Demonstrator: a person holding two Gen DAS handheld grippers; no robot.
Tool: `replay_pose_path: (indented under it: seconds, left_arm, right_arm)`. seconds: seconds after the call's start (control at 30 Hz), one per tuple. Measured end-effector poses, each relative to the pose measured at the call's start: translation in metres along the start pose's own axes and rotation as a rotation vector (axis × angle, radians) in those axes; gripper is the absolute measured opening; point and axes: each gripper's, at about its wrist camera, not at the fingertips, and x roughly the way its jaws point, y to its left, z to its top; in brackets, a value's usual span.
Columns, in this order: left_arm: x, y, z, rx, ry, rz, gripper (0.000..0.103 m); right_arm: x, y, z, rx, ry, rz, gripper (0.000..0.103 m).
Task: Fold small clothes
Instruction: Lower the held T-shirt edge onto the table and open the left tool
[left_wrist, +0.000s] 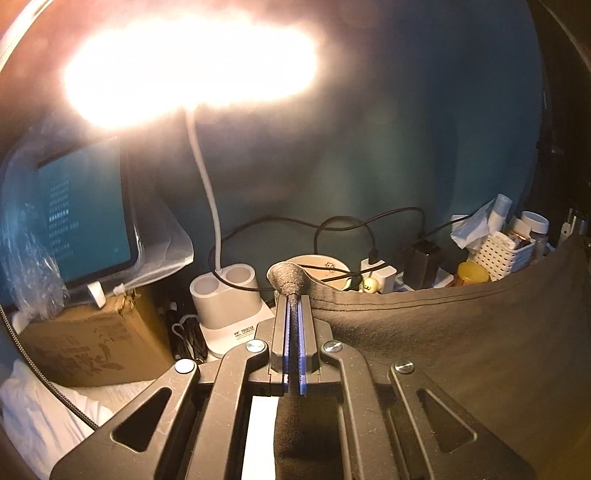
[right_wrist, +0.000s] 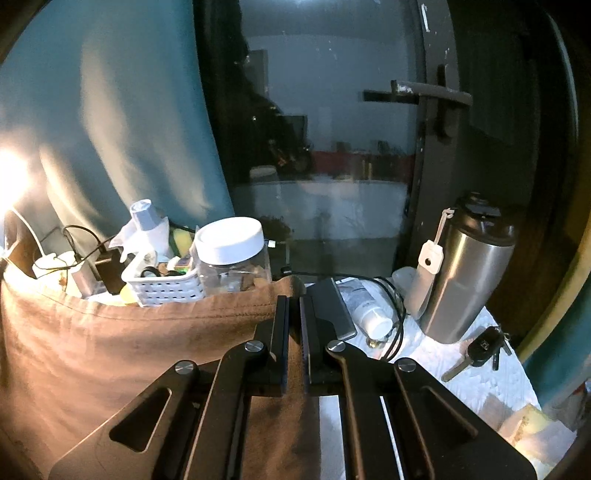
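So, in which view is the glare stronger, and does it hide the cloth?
Left wrist view: the lamp blows out the upper left, yet the cloth stays readable. Right wrist view: only a glow at the left edge, tinting the cloth orange.

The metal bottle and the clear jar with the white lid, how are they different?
The metal bottle is tall, shiny steel with a dark lid; the clear jar is shorter, see-through, with a white lid. The bottle stands right of the jaws, the jar behind the brown cloth. Both stand upright.
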Motion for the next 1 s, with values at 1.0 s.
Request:
replay_pose_path:
  seconds: [1.0]
  left_arm:
    - [0.081,-0.011,-0.06,0.093,0.27,0.085,0.003]
  right_arm:
    - [0.084,-0.005,-0.044,-0.02,0.205,-0.049,0.007]
